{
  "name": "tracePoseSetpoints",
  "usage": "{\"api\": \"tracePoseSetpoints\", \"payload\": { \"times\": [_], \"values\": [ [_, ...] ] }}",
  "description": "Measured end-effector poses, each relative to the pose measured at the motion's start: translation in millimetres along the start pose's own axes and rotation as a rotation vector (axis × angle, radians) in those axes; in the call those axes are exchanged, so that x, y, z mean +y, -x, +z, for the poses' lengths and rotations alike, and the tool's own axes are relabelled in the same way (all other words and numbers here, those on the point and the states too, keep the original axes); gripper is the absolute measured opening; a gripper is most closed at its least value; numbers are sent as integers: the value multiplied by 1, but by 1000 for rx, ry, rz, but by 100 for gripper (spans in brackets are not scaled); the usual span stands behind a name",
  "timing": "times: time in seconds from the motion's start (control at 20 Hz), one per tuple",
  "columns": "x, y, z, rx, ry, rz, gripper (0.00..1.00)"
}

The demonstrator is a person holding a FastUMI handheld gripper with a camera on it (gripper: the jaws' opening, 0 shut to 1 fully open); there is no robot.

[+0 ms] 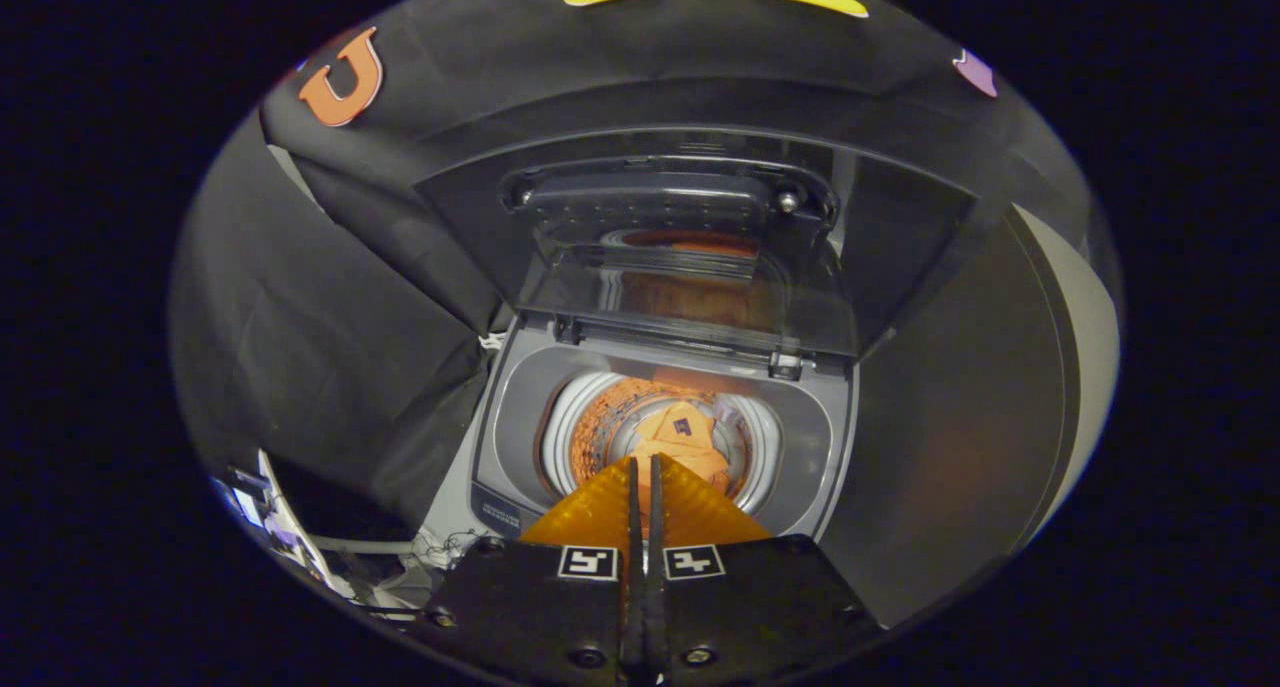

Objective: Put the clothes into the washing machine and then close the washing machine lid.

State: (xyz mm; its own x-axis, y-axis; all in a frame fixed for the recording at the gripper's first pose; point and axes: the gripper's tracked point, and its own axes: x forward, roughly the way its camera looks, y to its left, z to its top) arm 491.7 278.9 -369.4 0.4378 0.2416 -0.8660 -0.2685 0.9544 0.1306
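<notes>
one washing machine point(660, 437) is standing with its one lid point(680, 257) raised. one orange garment point(685, 437) is lying in the drum. one gripper point(644, 467) is showing two fingers, pressed together on nothing.

**Washer open, garment in the drum**

The top-loading grey washing machine point(520, 417) stood just ahead of the tongs point(645, 467), whose fingers lay nearly together, holding nothing. Its clear hinged lid point(690, 267) stood raised behind the round drum opening point(600, 417). An orange garment point(685, 432) lay inside the drum, beyond the fingertips. A tangle of cables point(440, 547) lay left of the machine.
</notes>
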Motion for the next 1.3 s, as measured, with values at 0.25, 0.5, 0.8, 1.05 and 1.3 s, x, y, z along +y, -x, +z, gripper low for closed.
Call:
{"api": "tracePoseSetpoints", "payload": {
  "times": [0.25,0.5,0.8,1.05,1.3],
  "values": [
    [-2,2,-2,-5,0,-3,4],
    [4,7,-5,-9,10,13,21],
    [3,17,-7,-60,21,-26,88],
    [12,43,-11,-114,48,-57,88],
    [31,85,-10,-198,34,-82,88]
  ]
}}
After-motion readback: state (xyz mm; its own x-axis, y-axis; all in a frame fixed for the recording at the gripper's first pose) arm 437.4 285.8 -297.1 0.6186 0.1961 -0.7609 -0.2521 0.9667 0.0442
